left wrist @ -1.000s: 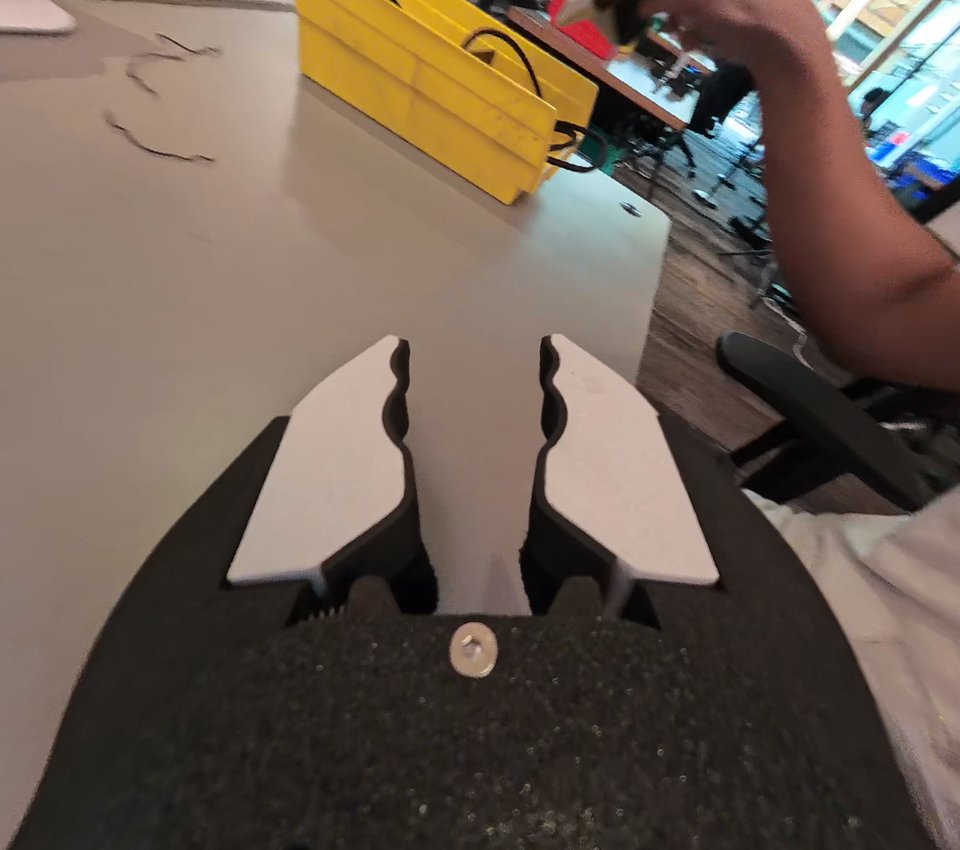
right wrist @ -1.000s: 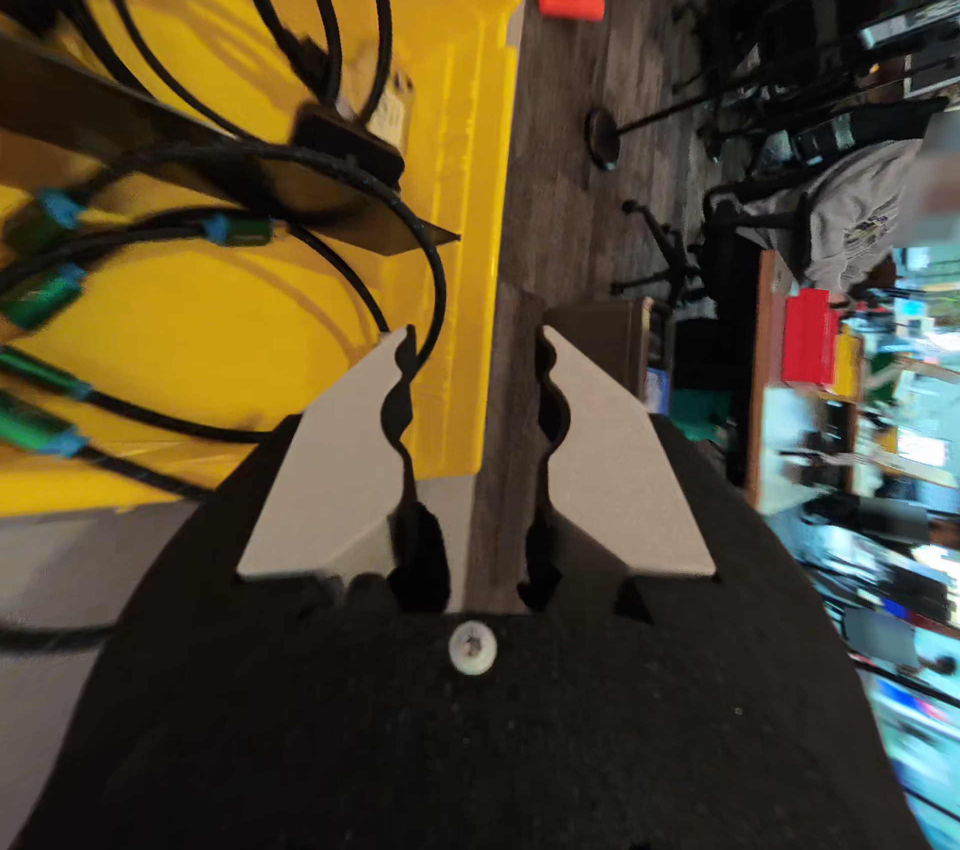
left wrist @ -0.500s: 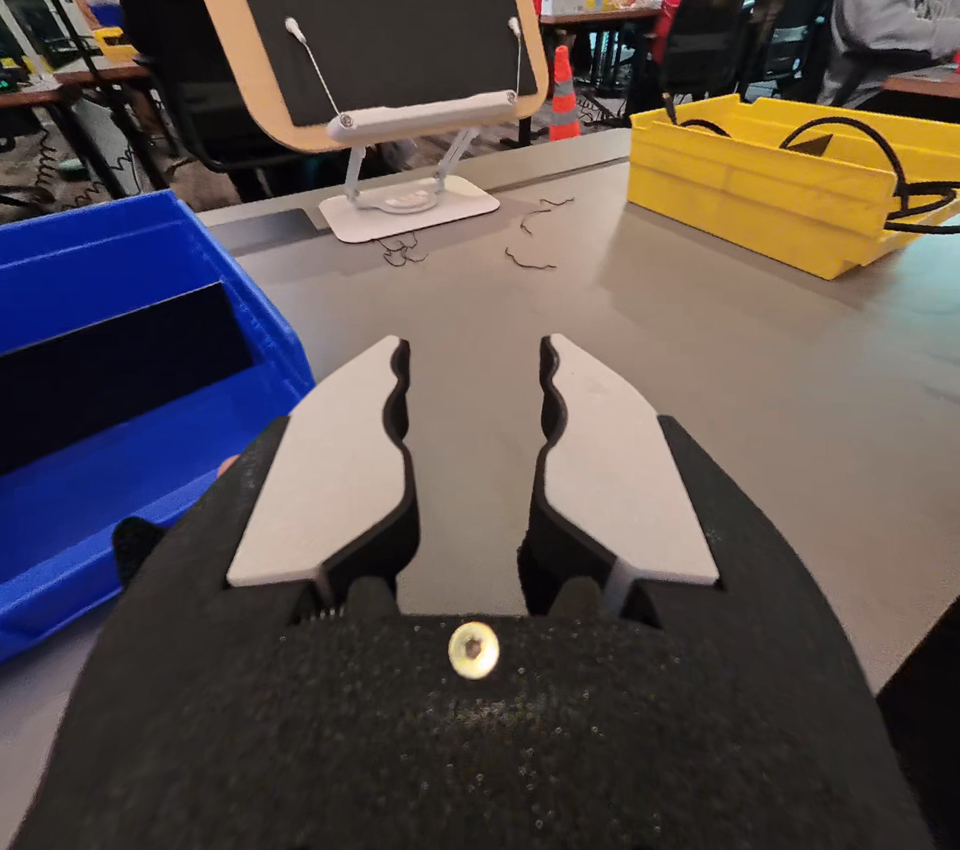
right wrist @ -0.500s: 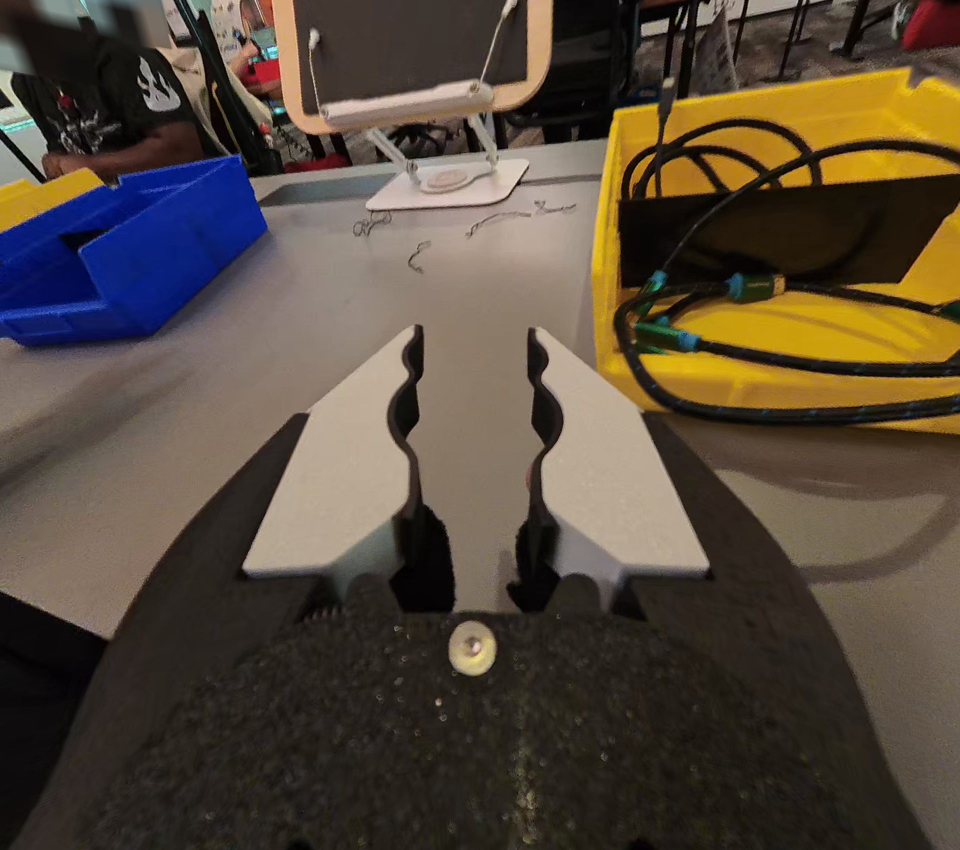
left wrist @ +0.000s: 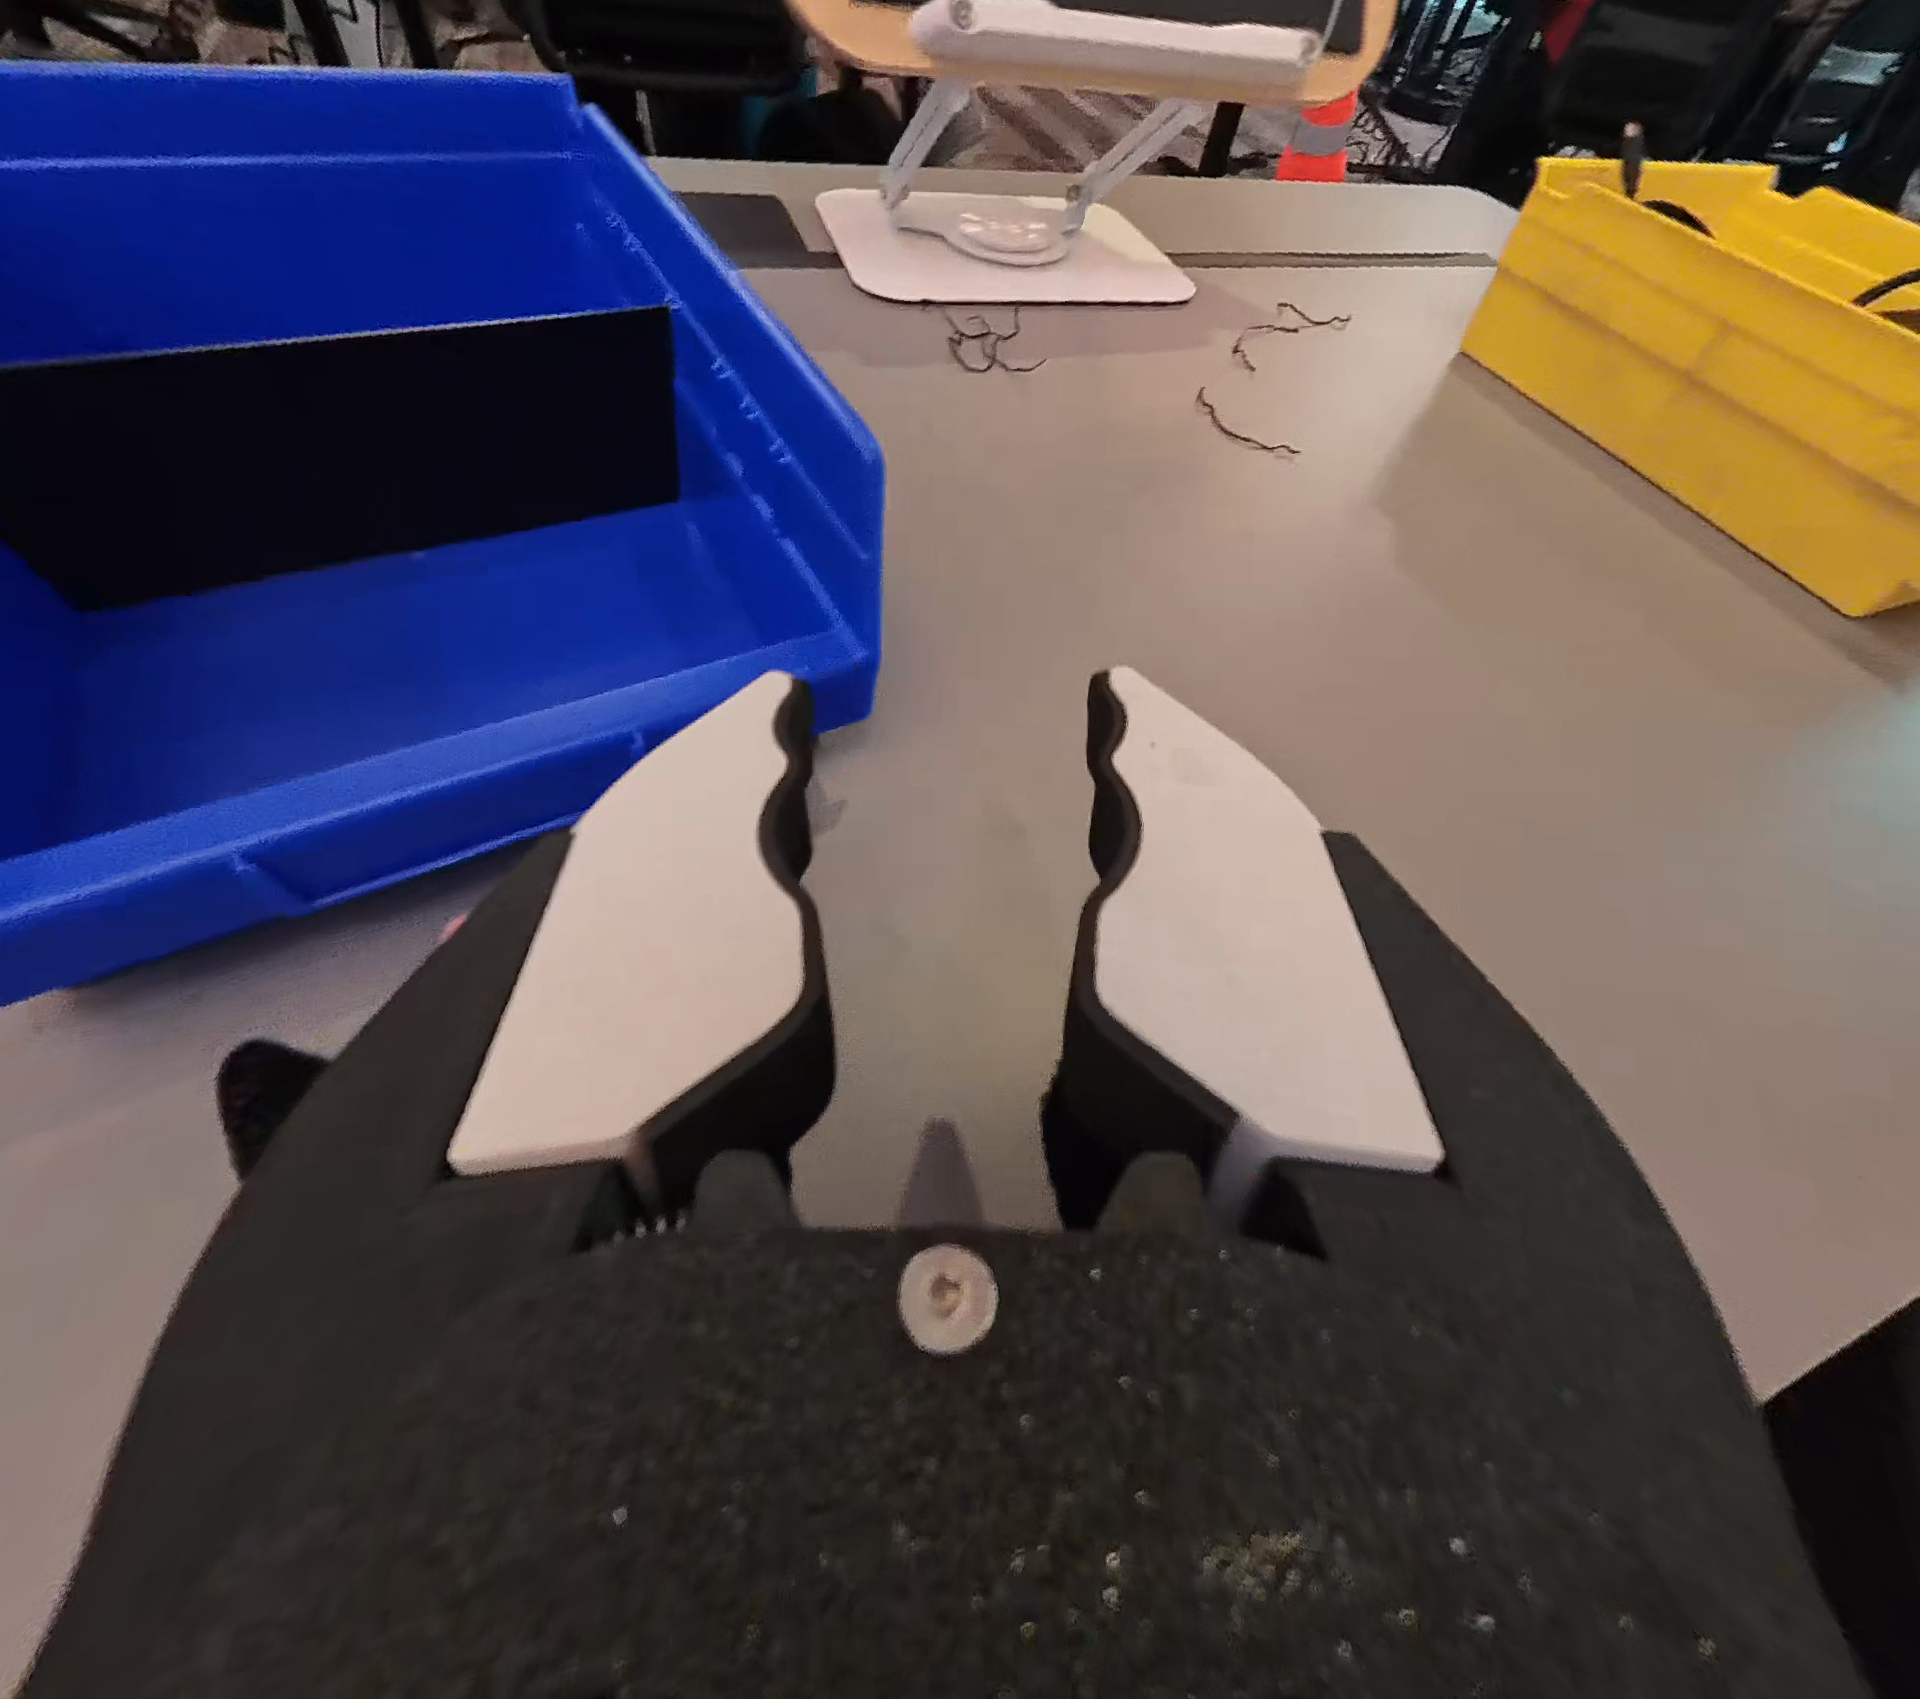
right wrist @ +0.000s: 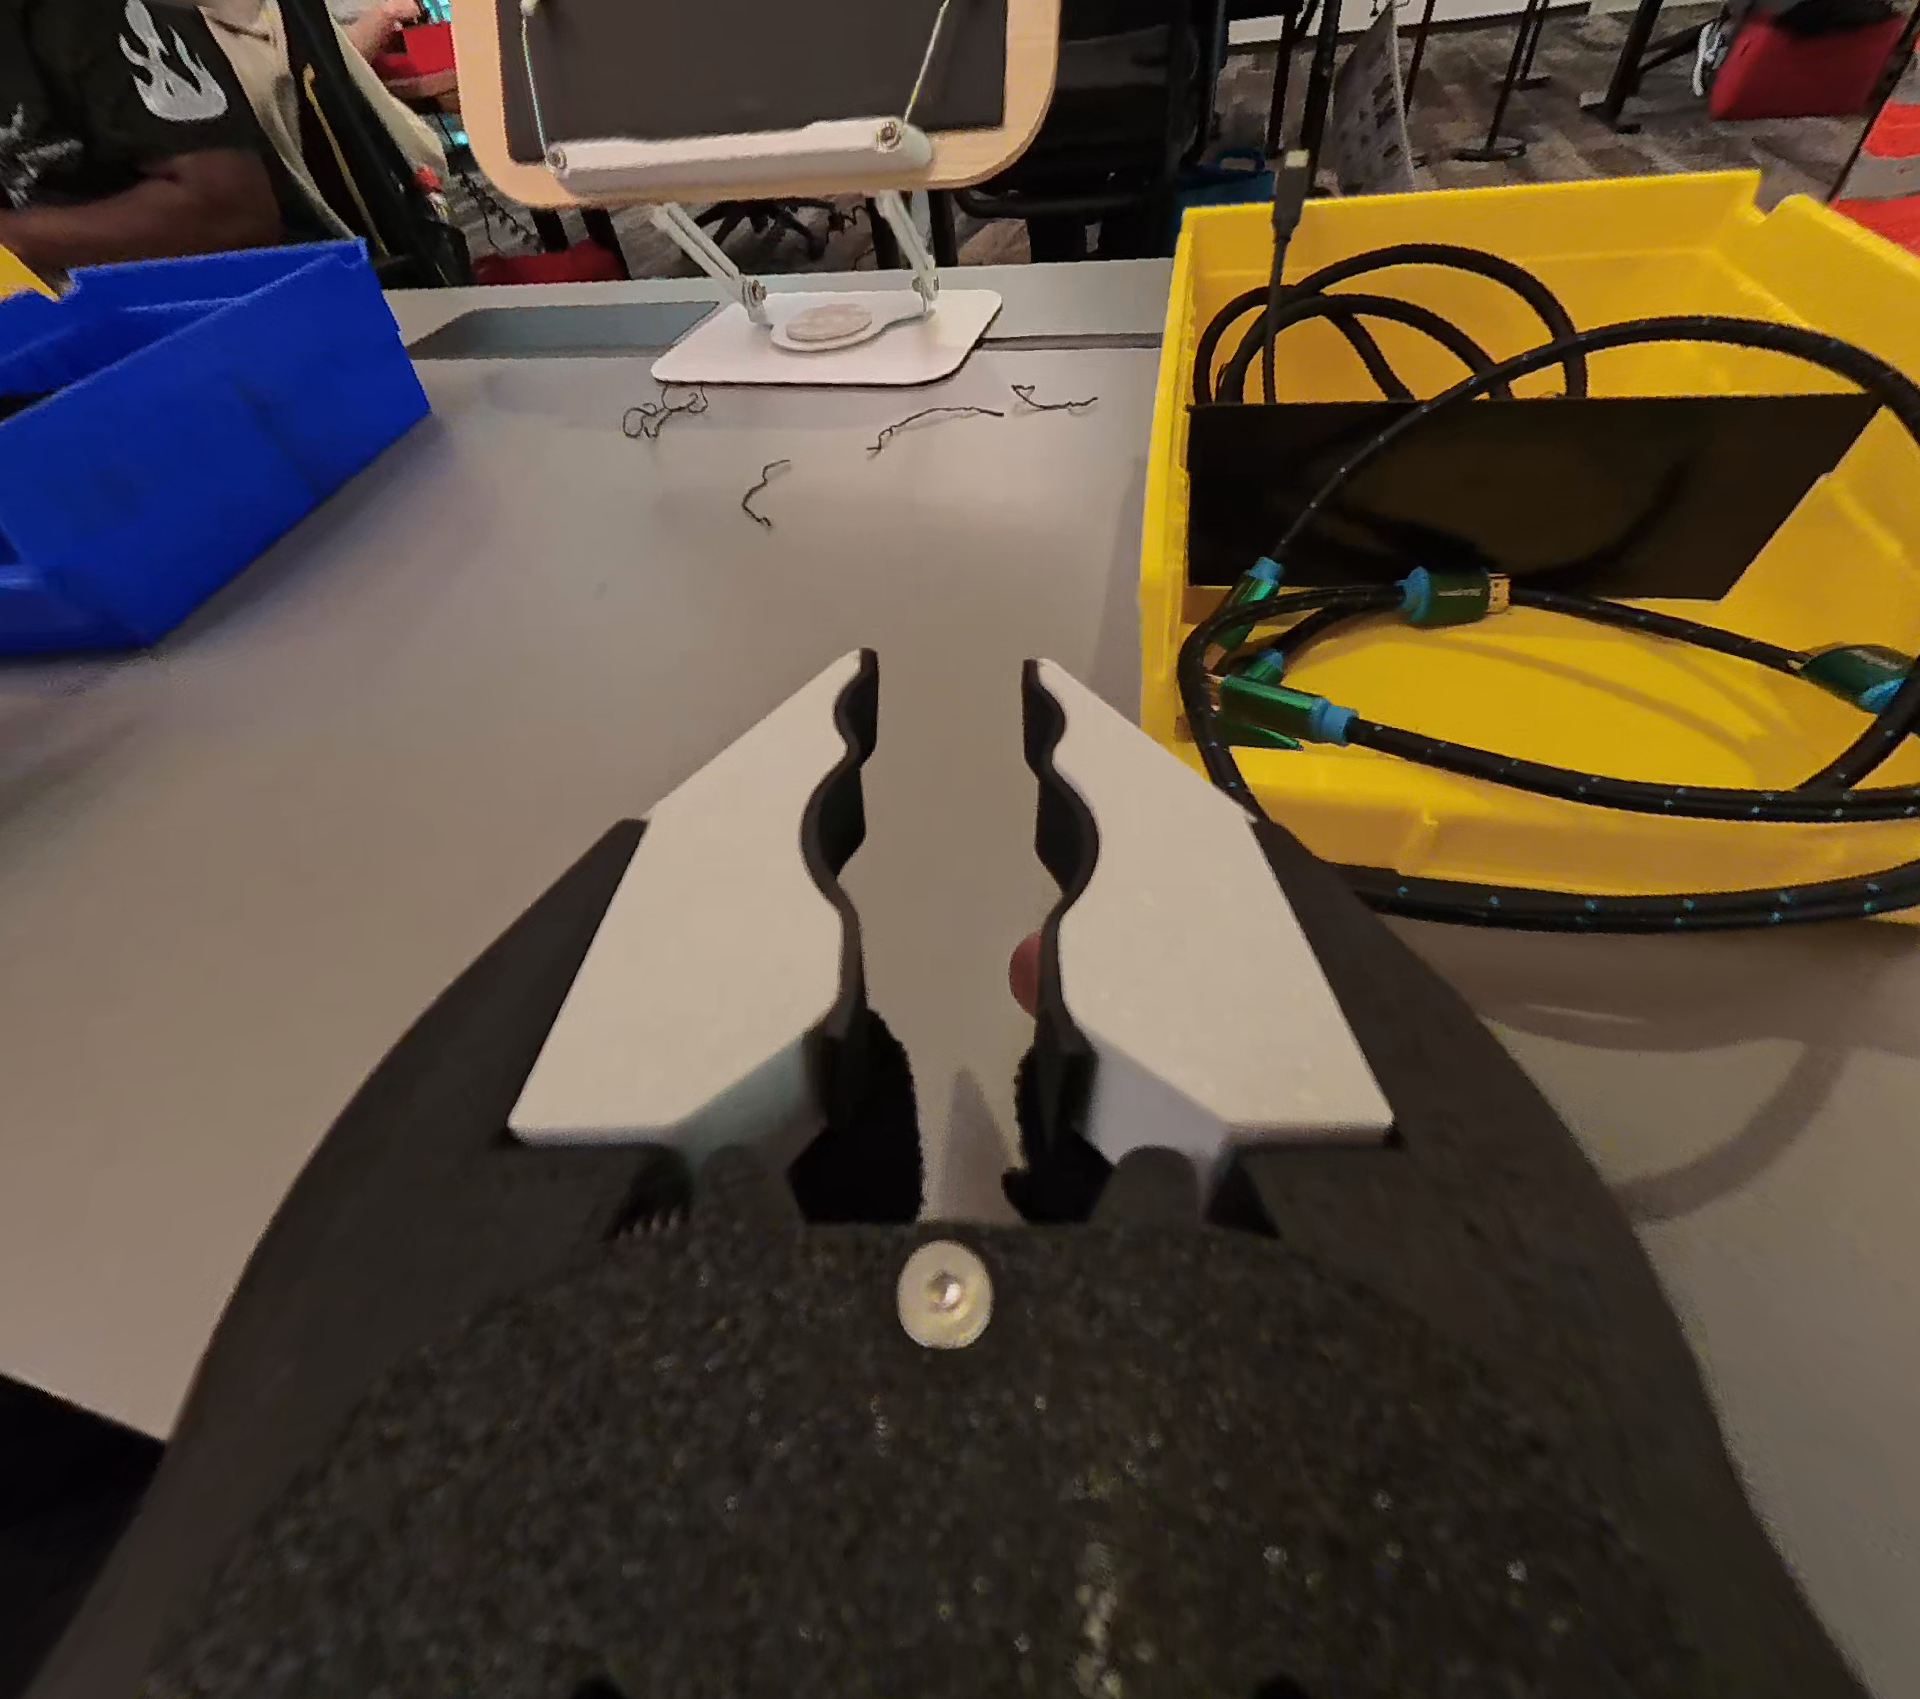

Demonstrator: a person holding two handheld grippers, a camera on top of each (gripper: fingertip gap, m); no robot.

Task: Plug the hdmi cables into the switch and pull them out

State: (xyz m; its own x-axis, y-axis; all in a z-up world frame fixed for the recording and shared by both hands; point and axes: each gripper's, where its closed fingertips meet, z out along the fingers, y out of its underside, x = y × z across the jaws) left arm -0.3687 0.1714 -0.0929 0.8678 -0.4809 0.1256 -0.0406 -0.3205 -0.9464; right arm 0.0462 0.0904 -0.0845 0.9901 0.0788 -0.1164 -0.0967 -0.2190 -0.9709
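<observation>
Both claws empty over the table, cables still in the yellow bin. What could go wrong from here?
1. The HDMI cables lie coiled over one another in the yellow bin; pulling one plug may drag the rest along.
2. One loop hangs over the bin's front edge onto the table, so it could snag.
3. No switch is visible in either view. The right claw and left claw are both open and empty, so plugging may stall.

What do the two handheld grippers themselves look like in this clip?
The left gripper and right gripper look the same: two flat pale grey fingers with wavy black inner pads, on a broad black speckled body with a rough texture. A silver screw sits centred behind the fingers. No cables, markings or sleeves show.
</observation>
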